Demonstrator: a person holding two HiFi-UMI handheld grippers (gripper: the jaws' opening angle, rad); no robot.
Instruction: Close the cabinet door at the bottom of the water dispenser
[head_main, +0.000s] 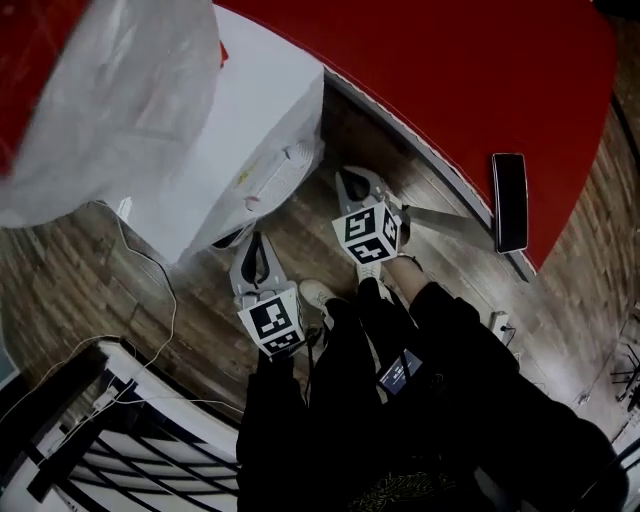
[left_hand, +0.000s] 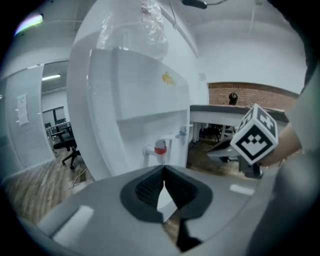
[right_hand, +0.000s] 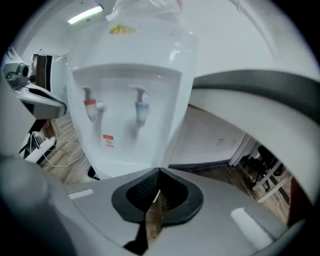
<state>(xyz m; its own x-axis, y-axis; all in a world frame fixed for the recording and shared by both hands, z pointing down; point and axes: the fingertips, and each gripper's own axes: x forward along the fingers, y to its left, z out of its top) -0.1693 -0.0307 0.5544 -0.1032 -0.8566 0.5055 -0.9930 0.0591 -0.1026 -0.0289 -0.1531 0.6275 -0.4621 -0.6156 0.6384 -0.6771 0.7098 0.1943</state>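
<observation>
nearest the head camera, the person's black sleeves (head_main: 300, 430) fill the lower middle and hide the floor beneath them. the left gripper (left_hand: 164, 167) has its jaws shut tip to tip with nothing held. only a sliver of white and floor shows through the gap lower down. the right gripper (right_hand: 159, 171) is likewise closed and empty, with wood grain showing through the slit under its pads. in the head view the right one sits higher than the left, and a white shoe (head_main: 315, 293) peeks out between them.

just beyond both stands the water dispenser (head_main: 240, 130). it is white, with a red tap (right_hand: 90, 105) and a blue tap (right_hand: 142, 107) on its front, both blurred in the right gripper view. its lower part is cut off by the gripper bodies in both gripper views and hidden under its own top from above. so the cabinet door cannot be made out, nor whether it is shut.

a crinkled clear plastic bag (head_main: 100, 110) lies over the dispenser's top, cropped by the frame edge. a white cable (head_main: 165, 290) trails over the wood floor (head_main: 90, 280) to its left. farther off, a red table (head_main: 470, 90) carries a dark phone (head_main: 509, 200) near its edge.
</observation>
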